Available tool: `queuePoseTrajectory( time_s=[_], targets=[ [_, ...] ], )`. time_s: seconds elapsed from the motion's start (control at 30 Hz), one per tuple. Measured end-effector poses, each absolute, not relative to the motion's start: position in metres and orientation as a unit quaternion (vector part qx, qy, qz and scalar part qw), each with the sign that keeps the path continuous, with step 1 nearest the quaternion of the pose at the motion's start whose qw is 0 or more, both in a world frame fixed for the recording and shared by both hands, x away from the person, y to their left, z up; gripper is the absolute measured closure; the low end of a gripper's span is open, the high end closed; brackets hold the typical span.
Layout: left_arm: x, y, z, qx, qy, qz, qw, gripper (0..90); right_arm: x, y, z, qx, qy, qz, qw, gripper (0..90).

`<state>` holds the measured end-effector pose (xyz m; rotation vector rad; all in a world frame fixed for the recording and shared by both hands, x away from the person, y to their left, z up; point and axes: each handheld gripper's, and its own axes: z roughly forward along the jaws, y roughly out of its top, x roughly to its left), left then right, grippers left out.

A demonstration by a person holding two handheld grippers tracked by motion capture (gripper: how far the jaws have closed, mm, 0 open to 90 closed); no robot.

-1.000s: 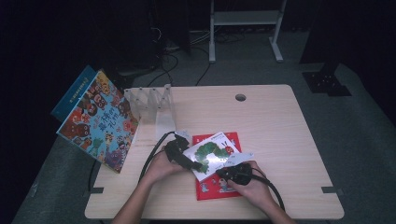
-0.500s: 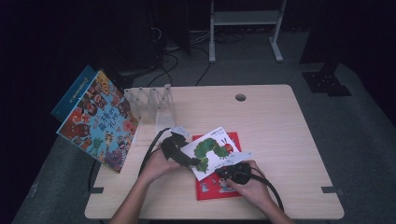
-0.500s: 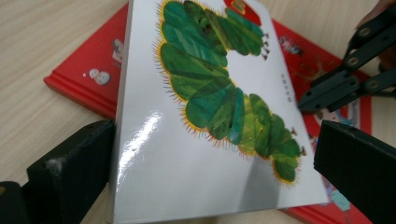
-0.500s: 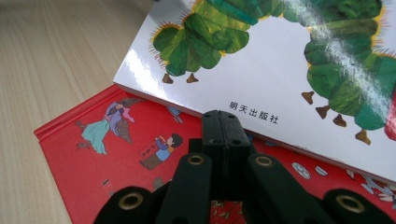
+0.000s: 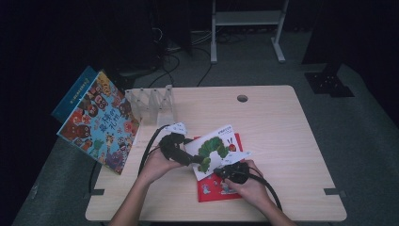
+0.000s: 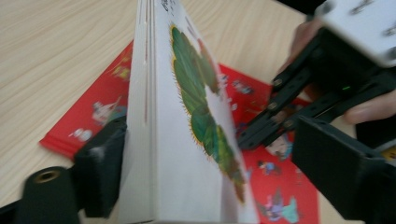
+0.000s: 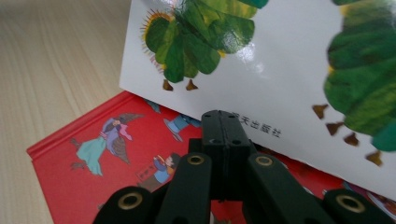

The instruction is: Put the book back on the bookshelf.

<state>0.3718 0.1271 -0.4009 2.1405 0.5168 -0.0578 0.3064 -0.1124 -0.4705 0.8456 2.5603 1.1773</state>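
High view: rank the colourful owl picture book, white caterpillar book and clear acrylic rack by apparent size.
1. Colourful owl picture book, largest.
2. White caterpillar book.
3. Clear acrylic rack, close to the caterpillar book; it is farther from the camera, so that order is unsure.

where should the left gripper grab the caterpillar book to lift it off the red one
Grip the caterpillar book by its spine-side edge, which the left gripper already straddles from the left. That edge is tilted up off the red book, so one jaw fits under it and one over the cover. The right gripper, shut, sits at the lower edge.
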Motion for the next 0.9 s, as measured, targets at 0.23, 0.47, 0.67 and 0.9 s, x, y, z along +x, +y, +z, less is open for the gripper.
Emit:
queuePoseTrajectory(
  time_s=[0.23, 0.47, 0.67, 0.9],
  targets=[
    [0.367, 0.128, -0.392, 0.870, 0.198, -0.014, 0.452, 32.1, 0.307, -0.106, -0.470, 0.291, 0.866, 0.395, 0.097, 89.2],
    [0.366, 0.129, -0.392, 0.871, 0.193, -0.012, 0.451, 41.7, 0.313, -0.101, -0.468, 0.297, 0.866, 0.389, 0.099, 89.1],
    [0.365, 0.122, -0.398, 0.881, 0.178, -0.016, 0.438, 49.5, 0.317, -0.098, -0.469, 0.308, 0.860, 0.396, 0.093, 89.1],
    [0.361, 0.119, -0.399, 0.887, 0.177, 0.001, 0.426, 56.1, 0.317, -0.099, -0.470, 0.307, 0.859, 0.398, 0.093, 89.1]
  ],
)
